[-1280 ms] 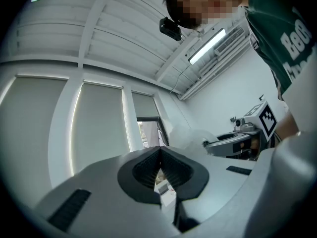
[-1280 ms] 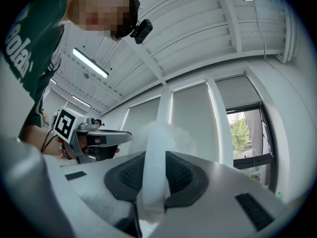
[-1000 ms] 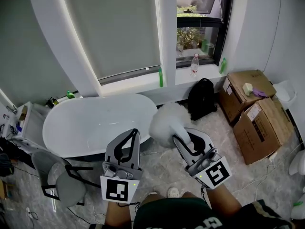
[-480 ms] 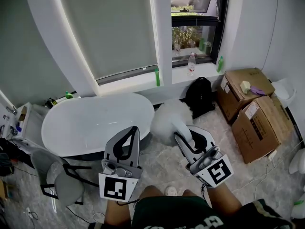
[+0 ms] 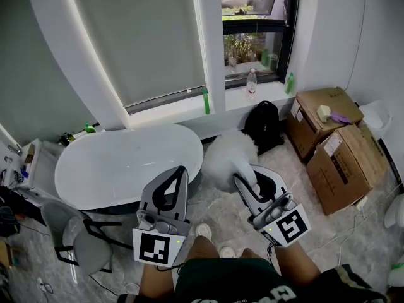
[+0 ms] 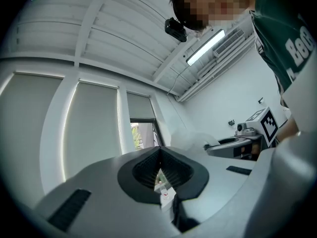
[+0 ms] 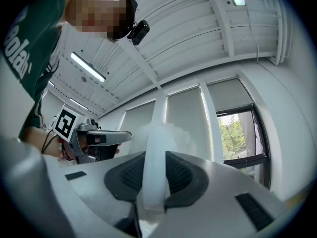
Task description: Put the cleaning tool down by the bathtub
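The white bathtub (image 5: 120,163) stands under the blinded window at the left. My right gripper (image 5: 250,177) is shut on the white handle (image 7: 155,175) of a fluffy white duster (image 5: 226,156), whose head hangs just off the tub's right end, above the floor. In the right gripper view the handle runs up between the dark pads (image 7: 184,175) into the fluffy head (image 7: 174,137). My left gripper (image 5: 178,172) hovers in front of the tub, its jaws shut with the tips meeting and nothing between them (image 6: 159,152).
A black backpack (image 5: 264,125) leans under the window sill, which holds a green bottle (image 5: 206,101) and a clear bottle (image 5: 252,84). Two cardboard boxes (image 5: 344,163) stand at the right. A grey chair (image 5: 79,235) sits at the lower left. My shoe (image 5: 203,231) is on the marble floor.
The person has stepped forward, a shoe now showing between the grippers. Both grippers moved with them toward the tub and window. The duster stays gripped.
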### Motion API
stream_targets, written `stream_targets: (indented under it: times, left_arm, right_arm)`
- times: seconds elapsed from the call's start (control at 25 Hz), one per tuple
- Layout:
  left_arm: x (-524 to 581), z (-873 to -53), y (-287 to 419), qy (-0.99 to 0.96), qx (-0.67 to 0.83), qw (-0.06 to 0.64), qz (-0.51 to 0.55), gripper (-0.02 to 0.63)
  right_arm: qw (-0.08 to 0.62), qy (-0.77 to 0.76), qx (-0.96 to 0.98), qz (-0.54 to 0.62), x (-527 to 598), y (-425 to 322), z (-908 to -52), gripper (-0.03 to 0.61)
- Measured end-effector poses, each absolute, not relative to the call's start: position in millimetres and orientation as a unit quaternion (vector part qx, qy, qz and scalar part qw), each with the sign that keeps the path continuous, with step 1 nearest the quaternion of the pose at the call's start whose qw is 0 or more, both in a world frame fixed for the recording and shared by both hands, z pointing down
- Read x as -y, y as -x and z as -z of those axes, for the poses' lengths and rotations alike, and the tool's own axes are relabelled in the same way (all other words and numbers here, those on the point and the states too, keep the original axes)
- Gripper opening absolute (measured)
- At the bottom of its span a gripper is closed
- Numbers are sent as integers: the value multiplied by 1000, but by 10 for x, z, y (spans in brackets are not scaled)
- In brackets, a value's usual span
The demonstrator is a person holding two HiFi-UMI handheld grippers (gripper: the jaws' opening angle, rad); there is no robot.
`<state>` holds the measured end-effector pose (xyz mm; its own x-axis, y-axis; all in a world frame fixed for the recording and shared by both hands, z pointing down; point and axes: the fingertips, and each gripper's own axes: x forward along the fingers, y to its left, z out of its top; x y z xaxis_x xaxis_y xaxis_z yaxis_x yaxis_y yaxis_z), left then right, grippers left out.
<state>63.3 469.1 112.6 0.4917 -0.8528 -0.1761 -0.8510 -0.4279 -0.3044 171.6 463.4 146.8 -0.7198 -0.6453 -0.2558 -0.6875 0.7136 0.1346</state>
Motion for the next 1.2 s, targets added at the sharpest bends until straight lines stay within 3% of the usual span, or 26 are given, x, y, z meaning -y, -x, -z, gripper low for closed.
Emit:
stream_targets:
  times: [0.48, 1.2]
  left_arm:
    - [-4158, -1047, -681, 857, -479, 190, -15, 6]
    - [-2495, -976, -427, 873, -447, 189, -39, 6]
  right_arm:
    - [91, 384, -912, -114, -4180, -1716, -1460, 92]
    - [70, 412, -903, -101, -2679, -1375, -1532, 92]
